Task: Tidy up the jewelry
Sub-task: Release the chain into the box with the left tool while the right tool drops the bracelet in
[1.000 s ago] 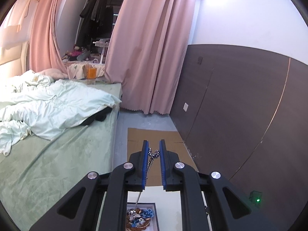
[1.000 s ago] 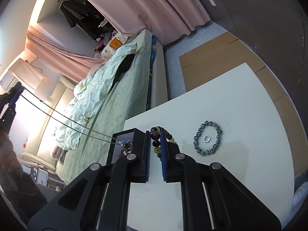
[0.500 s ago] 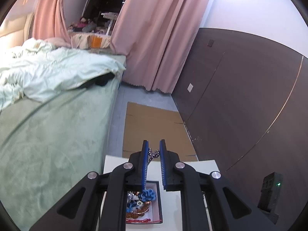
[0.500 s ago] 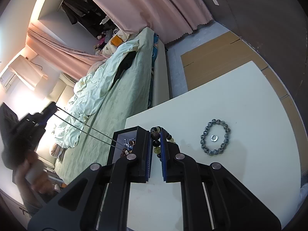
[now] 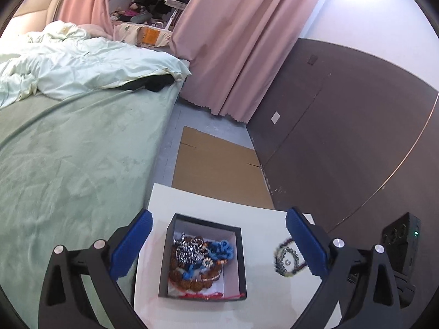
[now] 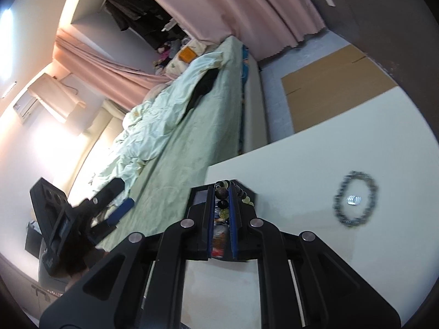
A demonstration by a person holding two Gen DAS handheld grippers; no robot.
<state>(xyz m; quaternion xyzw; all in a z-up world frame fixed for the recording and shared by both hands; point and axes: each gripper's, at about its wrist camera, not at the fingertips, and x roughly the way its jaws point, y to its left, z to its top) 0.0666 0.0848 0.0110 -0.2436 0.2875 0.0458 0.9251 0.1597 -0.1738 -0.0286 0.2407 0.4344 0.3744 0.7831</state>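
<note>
A black box (image 5: 164,260) with a white inside stands on the white table (image 5: 263,296), filled with beaded and blue jewelry. A silver chain (image 5: 189,252) lies on top of the pile. My left gripper (image 5: 218,215) hangs over the box, its jaws opening wide with nothing gripped between them. My right gripper (image 6: 221,192) is shut on a bracelet of dark and yellow beads (image 6: 222,201), just over the box's near edge (image 6: 196,192). A grey bead bracelet (image 6: 355,198) with a small ring (image 6: 354,199) inside it lies on the table to the right.
A bed with a green cover (image 5: 68,170) and rumpled duvet runs along the table's left side. Cardboard (image 5: 216,164) lies on the floor beyond the table, with pink curtains (image 5: 233,49) and a dark wall panel (image 5: 343,126) behind.
My left gripper has come down toward the box and spread its jaws; the silver chain it held now lies in the box. My right gripper has drifted sideways, still holding the beads.
</note>
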